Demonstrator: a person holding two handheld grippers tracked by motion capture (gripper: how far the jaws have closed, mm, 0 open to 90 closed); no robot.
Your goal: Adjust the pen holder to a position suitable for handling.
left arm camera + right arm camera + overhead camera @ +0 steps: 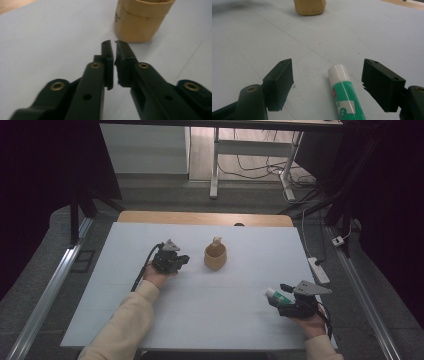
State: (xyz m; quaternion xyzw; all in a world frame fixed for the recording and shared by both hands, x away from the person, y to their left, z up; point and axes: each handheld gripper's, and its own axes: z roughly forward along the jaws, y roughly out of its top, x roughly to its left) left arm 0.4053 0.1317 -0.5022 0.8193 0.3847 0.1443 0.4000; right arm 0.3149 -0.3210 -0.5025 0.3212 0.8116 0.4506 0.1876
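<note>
From above, I see my left gripper (181, 260) just left of the tan cup (215, 257). Its own view shows jaws clenched, empty. My right gripper (327, 82) gapes, the glue stick (344, 95) lying on the table between its jaws

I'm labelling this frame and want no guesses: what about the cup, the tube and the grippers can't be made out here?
- Cup, high view: the thing standing in it is too small to identify.
- Cup, left gripper view: top edge cuts its rim; print blurred.
- Tube, right gripper view: bottom edge cuts it; label unreadable.
</note>
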